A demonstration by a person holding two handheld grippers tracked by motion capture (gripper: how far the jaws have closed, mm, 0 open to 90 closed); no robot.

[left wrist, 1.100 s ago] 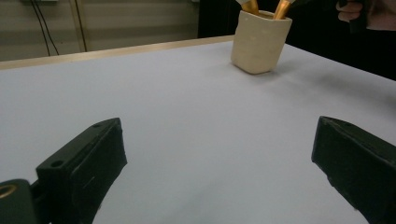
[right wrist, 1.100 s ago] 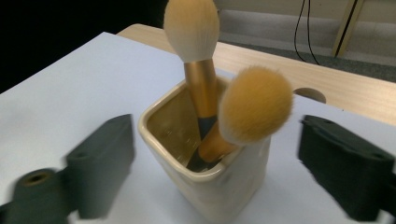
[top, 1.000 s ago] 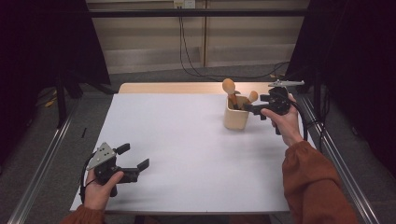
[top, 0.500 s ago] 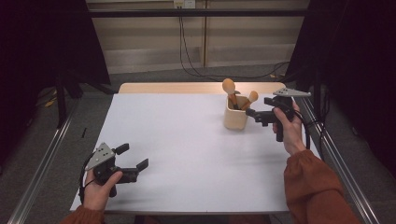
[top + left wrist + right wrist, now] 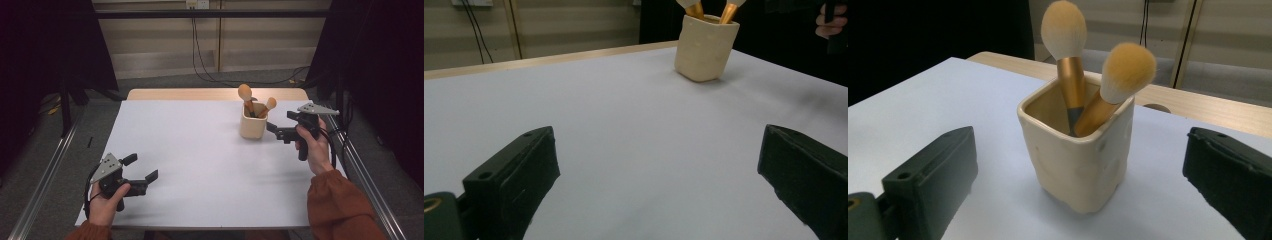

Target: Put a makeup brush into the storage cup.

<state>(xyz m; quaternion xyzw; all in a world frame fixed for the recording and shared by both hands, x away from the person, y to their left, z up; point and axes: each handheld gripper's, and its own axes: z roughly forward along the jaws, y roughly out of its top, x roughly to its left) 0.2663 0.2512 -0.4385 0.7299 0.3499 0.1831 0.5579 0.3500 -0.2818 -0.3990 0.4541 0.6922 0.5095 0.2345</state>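
A cream square cup [image 5: 252, 126] stands on the white table [image 5: 200, 150] at the back right. Two makeup brushes stand in it, bristles up: a taller one [image 5: 245, 93] and a shorter one [image 5: 270, 104] that leans right. My right gripper [image 5: 280, 121] is open just to the right of the cup and points at it. In the right gripper view the cup [image 5: 1083, 160] sits between and beyond the spread fingers [image 5: 943, 170], apart from them. My left gripper [image 5: 141, 167] rests open and empty near the front left corner, and the cup [image 5: 705, 47] is far ahead of it.
Metal rails [image 5: 45, 175] run along both sides of the table. A bare wooden strip [image 5: 200, 94] edges the far side. Cables [image 5: 200, 50] hang down the back wall. The right hand [image 5: 831, 20] appears at the top right of the left gripper view.
The right gripper has dropped lower and drawn slightly back toward the person, still open beside the cup. The left gripper has stayed put.
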